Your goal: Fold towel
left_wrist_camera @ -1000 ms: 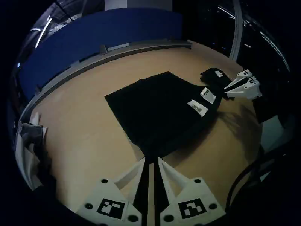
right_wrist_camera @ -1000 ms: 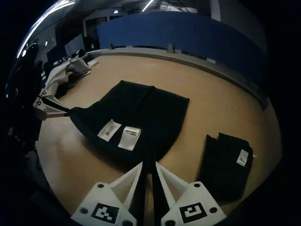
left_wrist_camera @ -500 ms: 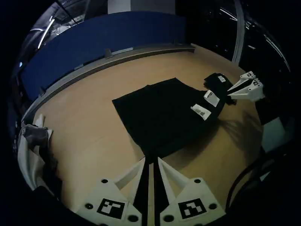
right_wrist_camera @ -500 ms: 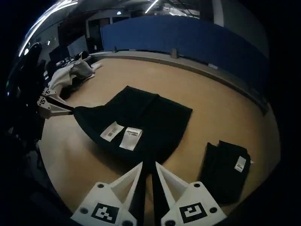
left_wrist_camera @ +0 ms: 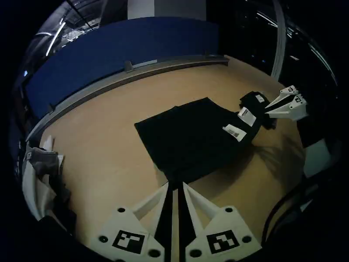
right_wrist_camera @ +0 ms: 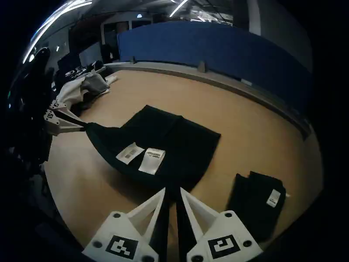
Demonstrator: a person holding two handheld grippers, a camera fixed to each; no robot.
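A black towel (left_wrist_camera: pixel 192 135) with two white labels (right_wrist_camera: pixel 141 157) lies partly on the wooden table, its near edge lifted. My left gripper (left_wrist_camera: pixel 175 187) is shut on one near corner of the towel. My right gripper (right_wrist_camera: pixel 173 192) is shut on the other near corner. In the left gripper view the right gripper (left_wrist_camera: pixel 266 112) shows at the right, pinching the towel edge. In the right gripper view the left gripper (right_wrist_camera: pixel 85 126) shows at the left, holding its corner above the table.
A folded black towel (right_wrist_camera: pixel 257 203) lies on the table (right_wrist_camera: pixel 244 126) to the right. A heap of pale cloth (right_wrist_camera: pixel 80 87) sits at the table's left end. A blue partition (left_wrist_camera: pixel 118 48) runs along the far edge.
Both grippers have risen and pulled back a little with the towel's near edge. The towel looks smaller and farther in both views.
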